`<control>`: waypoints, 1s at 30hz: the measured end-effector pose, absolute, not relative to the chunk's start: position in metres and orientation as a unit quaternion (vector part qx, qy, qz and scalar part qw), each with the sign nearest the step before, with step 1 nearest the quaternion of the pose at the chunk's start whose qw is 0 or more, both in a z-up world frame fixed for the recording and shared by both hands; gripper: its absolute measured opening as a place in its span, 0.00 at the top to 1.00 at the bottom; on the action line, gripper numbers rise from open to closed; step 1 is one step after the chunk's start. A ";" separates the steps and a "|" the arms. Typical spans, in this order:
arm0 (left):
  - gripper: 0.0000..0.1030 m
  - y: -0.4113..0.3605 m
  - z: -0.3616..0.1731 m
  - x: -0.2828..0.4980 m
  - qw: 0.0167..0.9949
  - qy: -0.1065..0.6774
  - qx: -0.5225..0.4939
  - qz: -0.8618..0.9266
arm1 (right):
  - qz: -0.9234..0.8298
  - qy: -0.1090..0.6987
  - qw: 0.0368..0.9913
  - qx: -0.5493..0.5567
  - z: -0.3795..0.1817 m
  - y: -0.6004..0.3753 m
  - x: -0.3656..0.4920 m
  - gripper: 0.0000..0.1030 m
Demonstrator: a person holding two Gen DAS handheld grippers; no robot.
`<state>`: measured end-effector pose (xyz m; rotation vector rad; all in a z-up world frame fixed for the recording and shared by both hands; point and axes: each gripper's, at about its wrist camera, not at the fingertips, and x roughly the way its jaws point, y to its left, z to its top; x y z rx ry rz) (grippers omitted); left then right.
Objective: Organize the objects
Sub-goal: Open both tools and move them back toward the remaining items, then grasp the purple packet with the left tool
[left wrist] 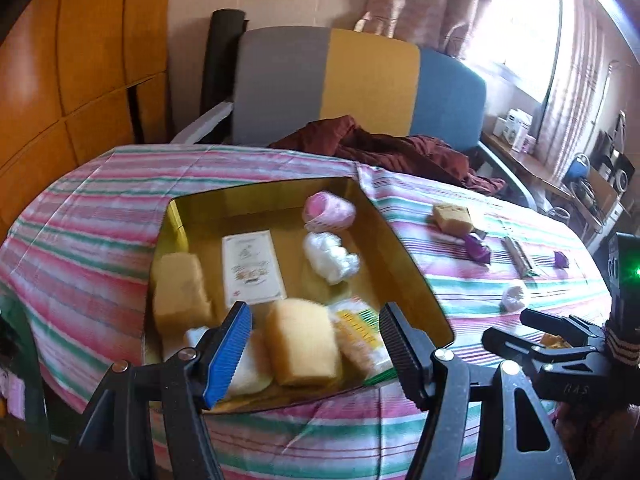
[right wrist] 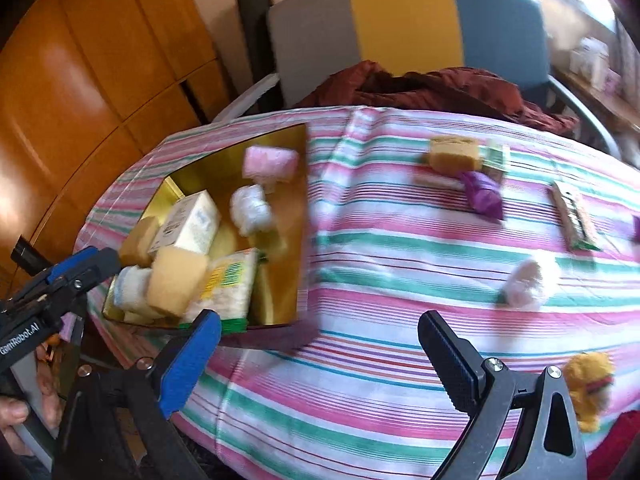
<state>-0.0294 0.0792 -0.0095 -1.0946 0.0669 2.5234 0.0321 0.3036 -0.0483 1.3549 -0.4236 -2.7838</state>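
The box sits left on the table, holding sponges; wrapped sweets lie right.

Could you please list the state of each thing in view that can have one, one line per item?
Gold box: open, no lid on, partly filled.
Left gripper: jaws open, empty, over the box.
Right gripper: jaws open, empty, over the striped cloth.
Yellow sponge: inside the box.
Pink roll: inside the box.
Purple wrapper: out on the cloth.
Brown sponge: out on the cloth.
Plush toy: out on the cloth.
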 end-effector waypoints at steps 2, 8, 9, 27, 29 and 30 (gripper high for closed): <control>0.35 0.088 -0.009 -0.030 0.204 0.030 -0.390 0.897 | -0.890 -0.143 -0.013 0.434 -0.048 0.323 0.039 0.03; 0.35 0.116 -0.011 -0.028 0.237 0.053 -0.396 0.886 | -0.881 -0.165 -0.089 0.435 -0.047 0.390 0.067 0.03; 0.35 0.119 -0.011 -0.027 0.240 0.055 -0.397 0.884 | -0.878 -0.170 -0.101 0.435 -0.047 0.399 0.071 0.03; 0.35 0.225 -0.006 -0.050 0.320 0.094 -0.410 0.849 | -0.848 -0.195 -0.205 0.448 -0.047 0.514 0.057 0.03; 0.35 0.240 -0.010 -0.057 0.326 0.094 -0.419 0.842 | -0.849 -0.197 -0.204 0.446 -0.050 0.521 0.049 0.03; 0.35 0.248 -0.013 -0.062 0.330 0.094 -0.426 0.837 | -0.850 -0.198 -0.203 0.444 -0.052 0.524 0.047 0.03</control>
